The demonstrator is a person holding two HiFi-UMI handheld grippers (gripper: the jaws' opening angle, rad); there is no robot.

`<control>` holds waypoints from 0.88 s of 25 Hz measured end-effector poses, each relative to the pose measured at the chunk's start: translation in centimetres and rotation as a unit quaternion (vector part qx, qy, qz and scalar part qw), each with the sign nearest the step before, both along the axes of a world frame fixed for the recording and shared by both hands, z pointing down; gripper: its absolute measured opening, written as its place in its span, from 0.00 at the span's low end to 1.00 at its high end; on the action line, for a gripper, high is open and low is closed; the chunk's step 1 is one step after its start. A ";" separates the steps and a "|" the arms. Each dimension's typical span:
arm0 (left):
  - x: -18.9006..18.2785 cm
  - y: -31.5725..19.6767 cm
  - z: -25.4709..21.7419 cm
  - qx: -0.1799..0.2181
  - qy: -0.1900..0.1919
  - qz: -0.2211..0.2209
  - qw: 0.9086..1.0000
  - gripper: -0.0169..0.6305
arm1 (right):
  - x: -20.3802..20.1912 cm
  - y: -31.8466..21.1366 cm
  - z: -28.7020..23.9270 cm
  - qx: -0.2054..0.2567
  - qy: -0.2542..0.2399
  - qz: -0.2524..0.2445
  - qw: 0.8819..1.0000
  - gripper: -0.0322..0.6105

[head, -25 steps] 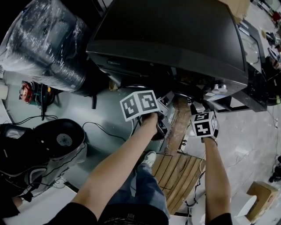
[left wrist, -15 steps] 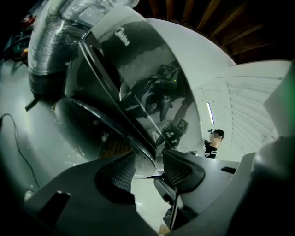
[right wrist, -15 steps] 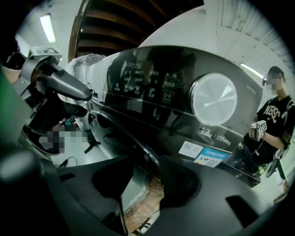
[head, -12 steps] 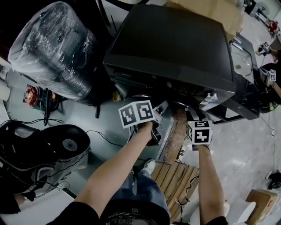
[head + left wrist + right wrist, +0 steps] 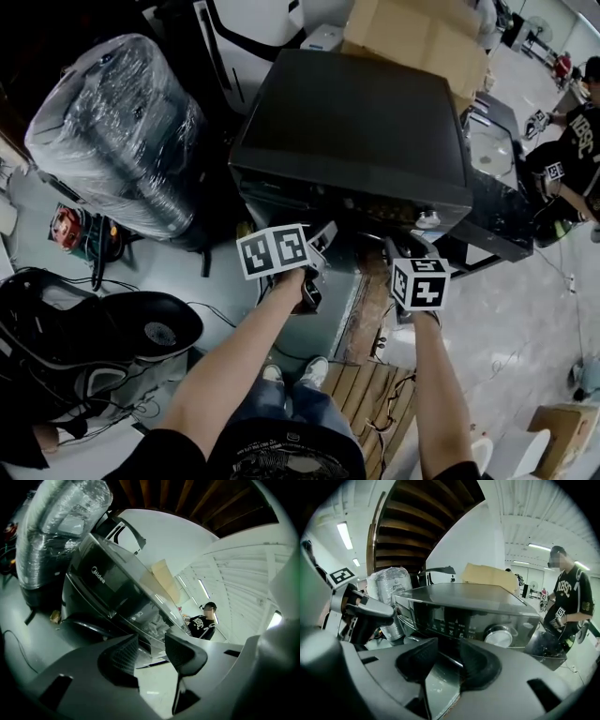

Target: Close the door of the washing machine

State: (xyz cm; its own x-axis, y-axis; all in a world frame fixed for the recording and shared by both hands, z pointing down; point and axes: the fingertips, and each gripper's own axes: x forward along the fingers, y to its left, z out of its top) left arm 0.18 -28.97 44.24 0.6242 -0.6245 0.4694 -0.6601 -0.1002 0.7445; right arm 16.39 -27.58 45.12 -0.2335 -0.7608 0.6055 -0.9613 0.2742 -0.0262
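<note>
Machine: black front-loading washing machine [image 5: 356, 122], just ahead of both claws
Door: round dark door [image 5: 80, 624], low on its front, below the jaws; seemingly flush
Left gripper [image 5: 152, 641]: jaws apart, just narrowing, nothing between
Right gripper [image 5: 449, 651]: likewise apart, narrowing, empty; about equally near

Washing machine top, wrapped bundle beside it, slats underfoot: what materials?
Washing machine: dark painted metal or plastic, satin sheen, soft reflections. Bundle: clear plastic film, crinkled with glare; contents hidden. Slats: bare wood, likely, brown planks with gaps.
</note>
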 end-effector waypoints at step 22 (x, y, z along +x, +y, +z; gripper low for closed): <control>-4.2 0.9 -13.1 0.205 -0.170 0.050 0.963 0.27 | -1.2 2.8 -14.2 0.099 -0.062 0.013 0.993 0.22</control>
